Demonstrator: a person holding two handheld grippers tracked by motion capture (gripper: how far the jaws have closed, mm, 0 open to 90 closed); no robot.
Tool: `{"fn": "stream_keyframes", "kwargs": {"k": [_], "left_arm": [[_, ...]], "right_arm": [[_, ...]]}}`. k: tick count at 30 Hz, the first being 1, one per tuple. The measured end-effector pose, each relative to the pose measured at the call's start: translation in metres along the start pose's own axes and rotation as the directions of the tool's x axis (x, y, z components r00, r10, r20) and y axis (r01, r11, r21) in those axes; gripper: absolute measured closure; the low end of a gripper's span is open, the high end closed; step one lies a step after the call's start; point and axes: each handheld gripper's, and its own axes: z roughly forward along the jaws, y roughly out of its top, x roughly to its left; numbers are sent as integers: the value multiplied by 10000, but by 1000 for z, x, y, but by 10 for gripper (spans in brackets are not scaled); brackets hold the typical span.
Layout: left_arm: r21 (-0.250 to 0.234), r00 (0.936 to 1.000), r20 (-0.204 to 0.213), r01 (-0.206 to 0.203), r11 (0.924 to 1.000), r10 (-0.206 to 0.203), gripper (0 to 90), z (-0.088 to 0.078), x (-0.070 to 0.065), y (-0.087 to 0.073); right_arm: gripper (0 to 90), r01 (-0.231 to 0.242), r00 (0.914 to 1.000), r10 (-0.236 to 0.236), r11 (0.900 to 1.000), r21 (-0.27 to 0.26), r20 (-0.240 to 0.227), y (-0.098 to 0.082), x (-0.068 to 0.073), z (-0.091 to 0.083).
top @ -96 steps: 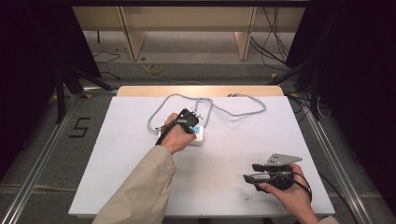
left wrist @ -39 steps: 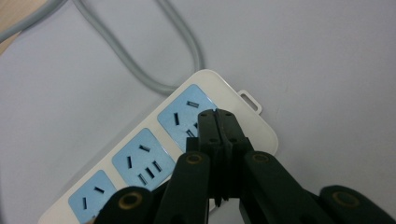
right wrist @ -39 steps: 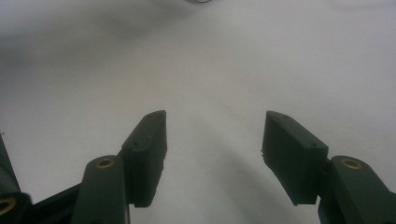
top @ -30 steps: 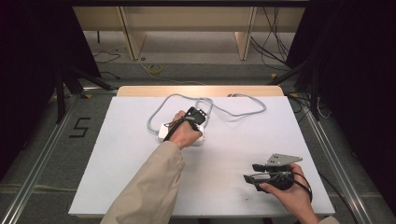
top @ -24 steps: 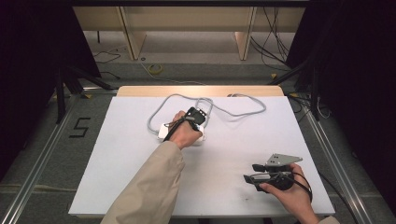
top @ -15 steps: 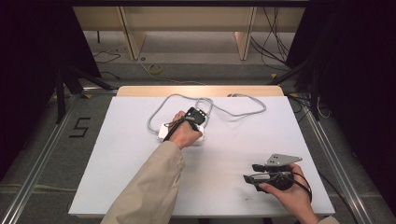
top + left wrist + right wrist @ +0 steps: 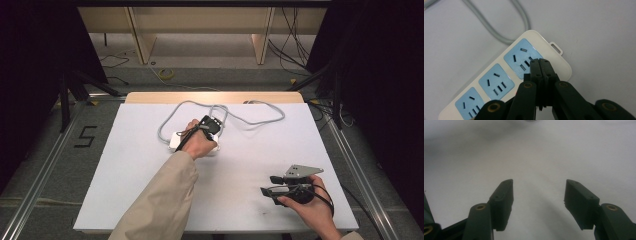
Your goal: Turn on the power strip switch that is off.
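Left gripper (image 7: 540,62), clenched empty, is pressing the power strip (image 7: 499,82) end socket; keeping tips centred, pushing straight down.

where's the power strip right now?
High view: the power strip lies left of centre on the white table, under the shut left gripper, whose tips sit over its end socket, grey cable looping behind.

The power strip (image 7: 176,141) is lying near the table's (image 7: 125,190) far edge, its cable (image 7: 250,111) looping behind it. The left gripper (image 7: 212,126) is sitting over the strip; the right gripper (image 7: 267,186) is resting near the near right corner.
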Motion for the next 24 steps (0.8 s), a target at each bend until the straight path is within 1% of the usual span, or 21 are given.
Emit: {"fn": "stream_keyframes", "kwargs": {"k": [5,8,12,13,19,24], "left_arm": [[126,10000,38,20,9999,-21,898,0,0,1],[212,9999,-139,-57,9998,60,898,0,1,0],[145,10000,-34,72,9999,-71,898,1,3,0],[209,10000,-29,20,9998,-19,898,0,3,0],[200,10000,54,-32,9998,31,898,-1,1,1],[186,10000,69,10,9998,-11,897,0,0,1]], "right_arm": [[412,-14,10000,14,10000,1,-5,0,1,1],[412,-15,10000,15,10000,-3,-1,0,1,1],[412,-18,10000,18,10000,0,1,0,1,1],[413,-21,10000,21,10000,-12,-6,0,1,1],[413,-20,10000,20,10000,-9,-1,0,0,1],[414,-18,10000,18,10000,-9,-3,0,1,1]]}}
